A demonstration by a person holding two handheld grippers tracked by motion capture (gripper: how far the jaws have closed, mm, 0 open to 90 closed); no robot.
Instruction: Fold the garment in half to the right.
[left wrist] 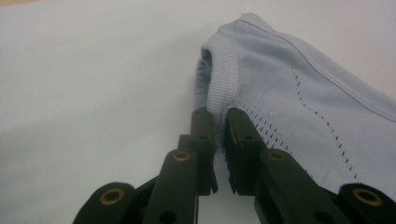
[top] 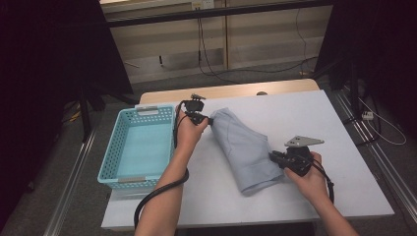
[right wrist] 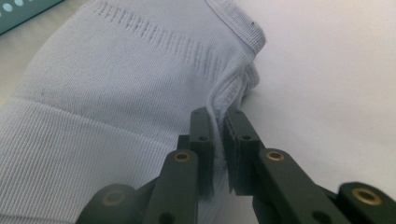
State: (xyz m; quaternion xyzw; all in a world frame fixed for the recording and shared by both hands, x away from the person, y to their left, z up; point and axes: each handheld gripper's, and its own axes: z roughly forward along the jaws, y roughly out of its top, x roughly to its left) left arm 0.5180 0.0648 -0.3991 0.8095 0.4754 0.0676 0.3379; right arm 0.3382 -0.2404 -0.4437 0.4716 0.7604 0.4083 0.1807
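Note:
A folded pale blue knit garment (top: 246,150) lies slanted across the middle of the white table (top: 295,113). My left gripper (top: 210,120) is shut on its far left corner; in the left gripper view the jaws pinch the ribbed edge of the garment (left wrist: 219,88) between the gripper (left wrist: 221,122) tips. My right gripper (top: 273,157) is shut on the garment's near right edge. In the right gripper view the cloth (right wrist: 116,102) runs down between the gripper (right wrist: 219,122) tips.
A light blue plastic basket (top: 110,162) with nothing in it stands at the table's left edge, close to my left forearm. Bare tabletop lies to the right and in front of the garment. Cables trail on the floor behind the table.

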